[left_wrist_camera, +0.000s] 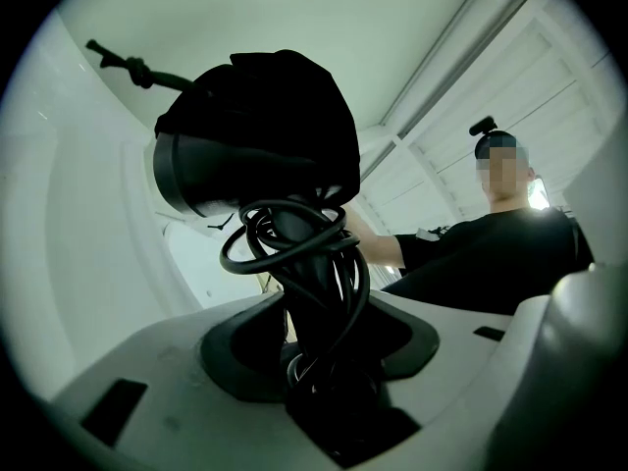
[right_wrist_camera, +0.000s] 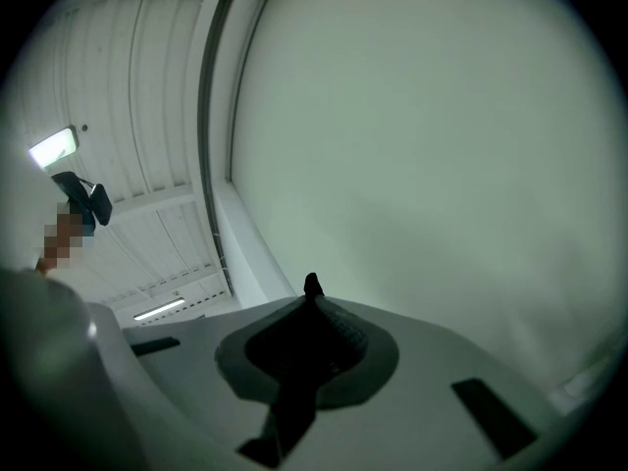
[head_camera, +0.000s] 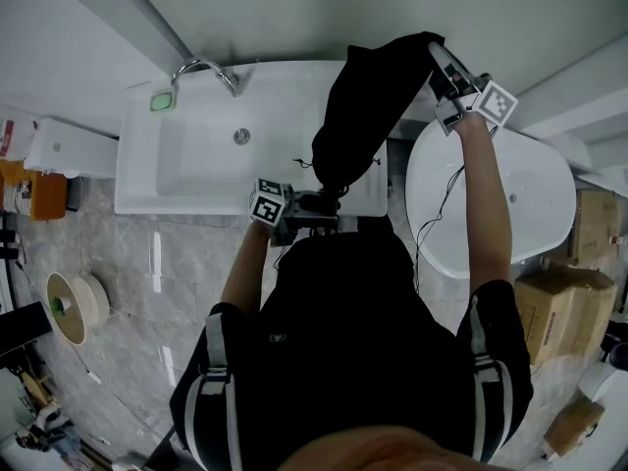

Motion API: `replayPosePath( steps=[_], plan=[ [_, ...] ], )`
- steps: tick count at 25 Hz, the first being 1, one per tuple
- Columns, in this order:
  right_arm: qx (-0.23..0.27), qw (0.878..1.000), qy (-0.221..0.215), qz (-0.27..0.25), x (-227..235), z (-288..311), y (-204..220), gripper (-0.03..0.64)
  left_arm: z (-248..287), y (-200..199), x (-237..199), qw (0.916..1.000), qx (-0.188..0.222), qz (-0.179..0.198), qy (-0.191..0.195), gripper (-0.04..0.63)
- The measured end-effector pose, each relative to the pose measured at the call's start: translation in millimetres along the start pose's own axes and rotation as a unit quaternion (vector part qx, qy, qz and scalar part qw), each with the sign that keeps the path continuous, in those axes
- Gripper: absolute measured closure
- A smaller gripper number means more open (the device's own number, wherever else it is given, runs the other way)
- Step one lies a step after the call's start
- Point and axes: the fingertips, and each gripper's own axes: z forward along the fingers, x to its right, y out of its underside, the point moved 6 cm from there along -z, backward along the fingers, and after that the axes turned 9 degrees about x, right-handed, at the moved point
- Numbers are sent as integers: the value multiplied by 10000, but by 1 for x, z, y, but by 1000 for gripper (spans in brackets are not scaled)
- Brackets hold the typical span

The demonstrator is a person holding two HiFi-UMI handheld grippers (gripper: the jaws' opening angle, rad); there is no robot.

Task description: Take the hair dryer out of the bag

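My right gripper [head_camera: 439, 59] is held high at the upper right, shut on the top edge of the black cloth bag [head_camera: 368, 106], which hangs down from it; a tip of black cloth pokes out between its jaws [right_wrist_camera: 312, 297]. Below, my left gripper [head_camera: 312, 207] is closed round the handle of the black hair dryer [head_camera: 326, 204]. In the left gripper view the handle, wrapped in its coiled cord [left_wrist_camera: 294, 248], stands between the jaws of the left gripper [left_wrist_camera: 319, 366]. The dryer's barrel [left_wrist_camera: 191, 170] shows, with the bag [left_wrist_camera: 289, 96] draped over its top.
A white sink [head_camera: 186, 155] with a chrome tap [head_camera: 211, 70] lies ahead on the left. A white oval tub [head_camera: 535, 199] is on the right, with a thin black cable [head_camera: 432, 219] hanging by it. Cardboard boxes [head_camera: 559, 302] stand at the right, a reel [head_camera: 74, 307] at the left.
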Motion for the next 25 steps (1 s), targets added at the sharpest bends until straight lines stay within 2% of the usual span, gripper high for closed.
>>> replayPosePath(
  steps=[8,12,17,22,25],
  plan=[
    [297,9990,-61,-328,-11,9,-44,552,-2,6,-6,9998,102,102,-169,396],
    [215,9975,-192,-647,-27,16,-55,552,-10,1,-11,9971,380,339,-565,396],
    [-529,9948,-172,-852,-31,9,-7,552,-18,-9,-13,9913,698,376,-1054,396],
    [-933,9949,7,-371,-17,-21,60,552,-25,-16,-15,9871,757,523,-1308,394],
    [-1021,9945,22,-216,-22,-33,79,552,-26,-18,-10,9870,766,540,-1302,394]
  ],
)
